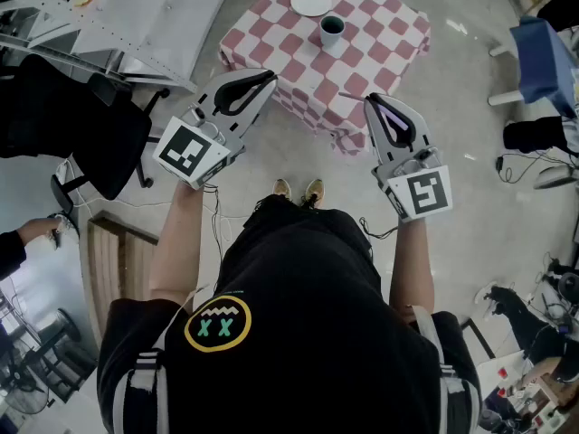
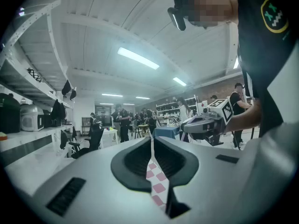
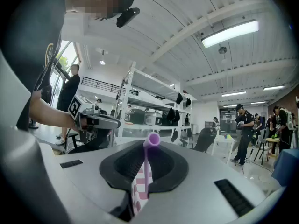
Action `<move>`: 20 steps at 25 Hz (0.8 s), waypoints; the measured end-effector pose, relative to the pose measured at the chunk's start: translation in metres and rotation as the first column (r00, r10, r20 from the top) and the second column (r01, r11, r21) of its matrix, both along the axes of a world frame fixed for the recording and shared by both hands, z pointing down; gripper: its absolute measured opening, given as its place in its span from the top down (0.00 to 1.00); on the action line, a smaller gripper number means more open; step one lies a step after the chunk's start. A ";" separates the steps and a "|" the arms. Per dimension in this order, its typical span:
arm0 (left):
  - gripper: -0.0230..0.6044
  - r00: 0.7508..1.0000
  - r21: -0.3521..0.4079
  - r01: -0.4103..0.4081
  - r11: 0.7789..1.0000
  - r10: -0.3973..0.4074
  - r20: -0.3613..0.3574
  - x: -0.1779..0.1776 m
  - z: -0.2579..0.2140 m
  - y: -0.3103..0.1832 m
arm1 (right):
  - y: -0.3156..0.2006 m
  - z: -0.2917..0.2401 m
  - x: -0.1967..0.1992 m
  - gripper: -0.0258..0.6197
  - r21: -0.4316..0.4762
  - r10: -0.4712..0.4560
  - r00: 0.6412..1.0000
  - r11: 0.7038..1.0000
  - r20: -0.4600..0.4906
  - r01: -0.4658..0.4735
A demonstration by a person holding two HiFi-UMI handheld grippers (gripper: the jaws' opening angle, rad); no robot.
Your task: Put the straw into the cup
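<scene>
While the right gripper point(image 3: 145, 160) clamps the purple straw point(image 3: 151, 141), likely light and crushable, best pinched gently mid-length, the left gripper point(image 2: 152, 148) is closed, empty; the cup point(image 1: 331, 30) stands on the checked table point(image 1: 384, 48)

We see a pale purple straw point(image 3: 147, 171) pinched between the closed fingers of the right gripper point(image 1: 374, 105), its open end poking out. The cup point(image 1: 332, 31), pale outside and dark teal inside, stands upright on the pink-checked tabletop point(image 1: 384, 39), well apart from the straw.
</scene>
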State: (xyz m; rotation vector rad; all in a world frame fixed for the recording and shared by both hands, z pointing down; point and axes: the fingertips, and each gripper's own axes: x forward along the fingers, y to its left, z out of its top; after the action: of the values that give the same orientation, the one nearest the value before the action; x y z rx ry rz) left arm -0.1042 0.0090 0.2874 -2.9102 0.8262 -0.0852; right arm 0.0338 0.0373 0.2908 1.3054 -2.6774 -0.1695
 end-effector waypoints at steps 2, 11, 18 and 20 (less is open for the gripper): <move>0.91 1.000 0.000 -0.001 1.000 0.001 0.001 0.001 0.000 0.001 | 0.000 -0.005 -0.003 0.89 -0.004 0.004 0.999 1.000 0.033 -0.004; 0.91 1.000 -0.010 0.001 1.000 -0.001 -0.005 0.004 -0.003 0.001 | -0.001 -0.008 -0.006 0.89 -0.011 -0.011 0.998 1.000 0.056 0.012; 0.91 1.000 0.003 -0.002 1.000 0.002 0.003 0.005 0.000 0.003 | 0.001 0.002 -0.001 0.89 -0.004 -0.021 1.000 1.000 0.007 0.021; 0.91 1.000 0.001 0.001 1.000 -0.001 0.008 0.006 0.000 0.003 | 0.002 0.001 0.000 0.89 -0.002 -0.021 1.000 1.000 0.008 0.021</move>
State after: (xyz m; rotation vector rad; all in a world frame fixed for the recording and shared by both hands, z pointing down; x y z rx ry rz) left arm -0.0985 0.0119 0.2870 -2.9062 0.8266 -0.0957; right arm 0.0338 0.0389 0.2923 1.2807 -2.6974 -0.1645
